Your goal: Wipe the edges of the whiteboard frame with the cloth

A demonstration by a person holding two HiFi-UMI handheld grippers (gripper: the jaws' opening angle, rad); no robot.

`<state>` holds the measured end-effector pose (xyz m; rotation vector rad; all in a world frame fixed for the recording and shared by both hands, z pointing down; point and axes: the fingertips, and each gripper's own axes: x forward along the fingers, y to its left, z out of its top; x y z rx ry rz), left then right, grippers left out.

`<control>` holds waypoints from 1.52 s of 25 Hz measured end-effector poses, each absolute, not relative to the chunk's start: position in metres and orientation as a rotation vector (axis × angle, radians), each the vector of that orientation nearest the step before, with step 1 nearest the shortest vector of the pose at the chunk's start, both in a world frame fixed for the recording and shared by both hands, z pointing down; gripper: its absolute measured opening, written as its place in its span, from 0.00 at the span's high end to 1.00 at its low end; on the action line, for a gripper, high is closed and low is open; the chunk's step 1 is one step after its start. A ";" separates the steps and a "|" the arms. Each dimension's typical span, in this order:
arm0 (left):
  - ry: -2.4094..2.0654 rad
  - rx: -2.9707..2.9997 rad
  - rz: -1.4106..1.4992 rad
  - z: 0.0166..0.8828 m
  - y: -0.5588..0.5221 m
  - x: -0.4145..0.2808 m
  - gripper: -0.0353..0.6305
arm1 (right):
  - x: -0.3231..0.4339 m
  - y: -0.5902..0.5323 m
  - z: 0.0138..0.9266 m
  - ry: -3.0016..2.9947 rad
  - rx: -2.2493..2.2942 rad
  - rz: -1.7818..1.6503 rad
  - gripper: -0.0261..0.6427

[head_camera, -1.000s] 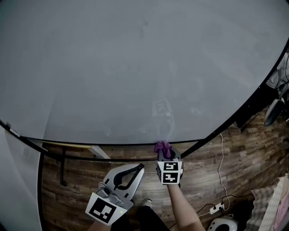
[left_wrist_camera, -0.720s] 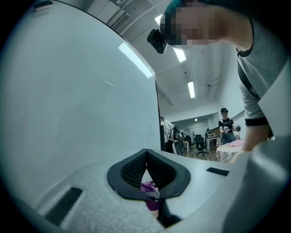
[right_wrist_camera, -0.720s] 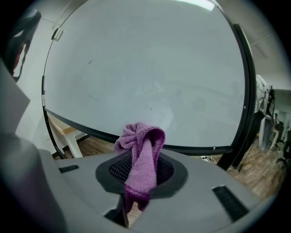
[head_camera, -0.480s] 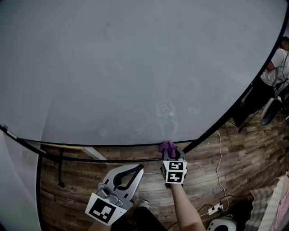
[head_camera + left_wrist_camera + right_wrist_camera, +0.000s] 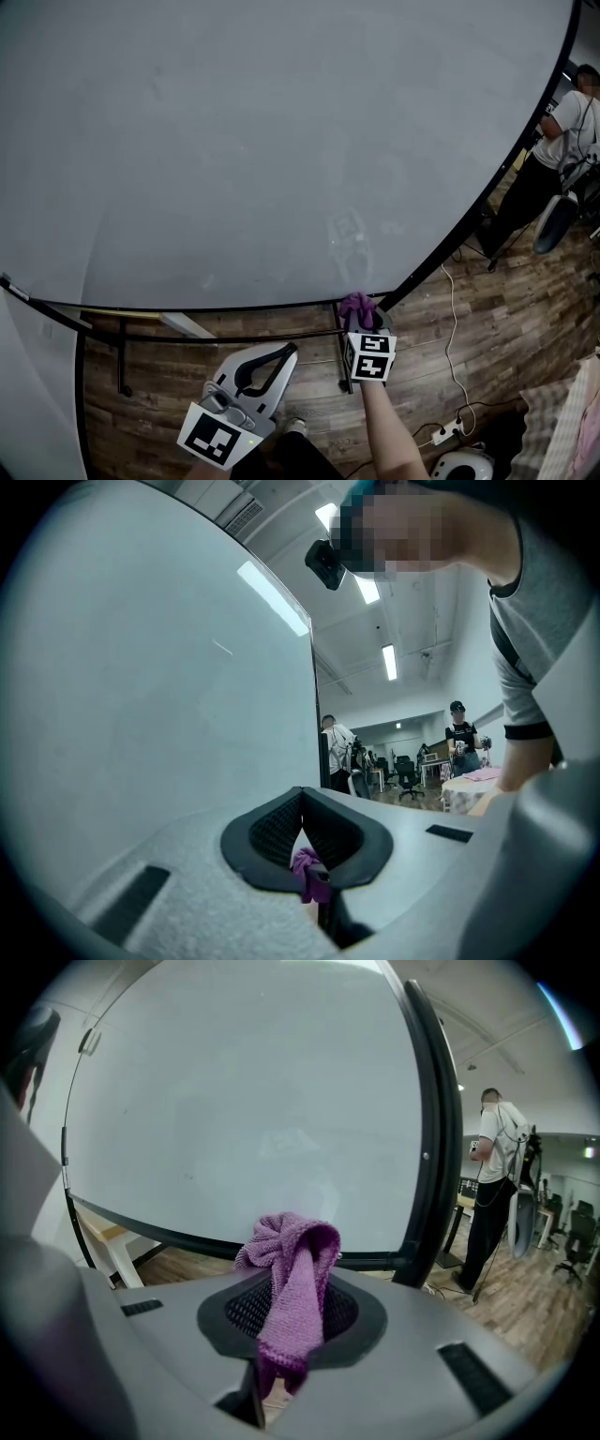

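- Wood floor under a big grey whiteboard with a black frame. The board fills most of the head view.
- Right gripper: jaws clenched on a purple cloth.
- In the right gripper view the cloth bunches up past the jaw tips, and one strip hangs back down between the pads.
- Cloth is at the frame's bottom edge, just left of the bottom-right corner. Can't tell whether it actually touches.
- Left gripper: jaws closed tip to tip with nothing in them. It is nearer and left of the right gripper, off the board, pointing up and right.
- Left gripper view: a bit of purple shows through the gap behind the pads. That is beyond the jaws, not gripped.
- Far right: a person stands just past the frame's right edge.
- Near right on the floor: a white cable runs down to a power strip.
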<state>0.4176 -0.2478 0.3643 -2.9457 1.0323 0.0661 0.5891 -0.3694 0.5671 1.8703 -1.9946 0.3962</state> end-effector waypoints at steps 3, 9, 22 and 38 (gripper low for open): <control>1.027 -2.950 0.067 0.363 -0.250 0.423 0.92 | 0.601 -0.370 0.566 -1.979 1.890 0.398 0.86; 1.011 -2.948 0.061 0.361 -0.249 0.435 0.92 | 0.625 -0.369 0.563 -1.954 1.920 0.399 0.86; 0.993 -2.945 0.071 0.356 -0.254 0.447 0.92 | 0.653 -0.368 0.563 -1.916 1.951 0.395 0.86; 1.016 -2.935 0.069 0.357 -0.255 0.433 0.92 | 0.684 -0.369 0.565 -1.830 2.032 0.391 0.86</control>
